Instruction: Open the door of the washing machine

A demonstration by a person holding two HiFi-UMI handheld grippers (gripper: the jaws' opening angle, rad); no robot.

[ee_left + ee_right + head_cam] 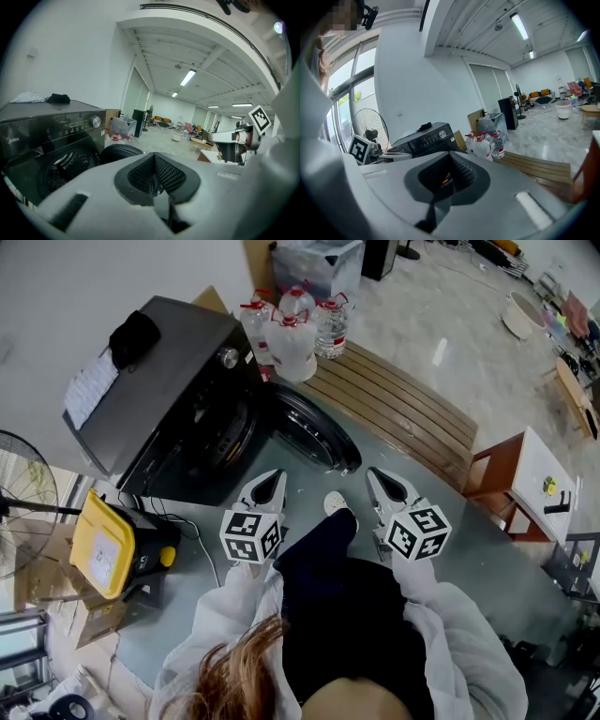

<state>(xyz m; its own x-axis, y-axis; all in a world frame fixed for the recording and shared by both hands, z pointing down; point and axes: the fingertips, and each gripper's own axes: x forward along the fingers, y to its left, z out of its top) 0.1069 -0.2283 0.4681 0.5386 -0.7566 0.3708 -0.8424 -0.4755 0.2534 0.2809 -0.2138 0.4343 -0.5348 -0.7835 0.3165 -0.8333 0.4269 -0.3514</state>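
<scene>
head view: washing machine (159, 381) sits ahead and left of both tools, its round door (314, 435) hanging wide open off the machine's front, toward the wooden bench (403, 413). left gripper (269, 486) is nearer the machine than right gripper (384, 486); neither touches the door.

left gripper view: jaws together, empty; the door stands edge-on beside the machine's open drum (65, 168).

right gripper view: jaws together, empty; machine ahead-left, bottles (485, 143) beside it.
</scene>
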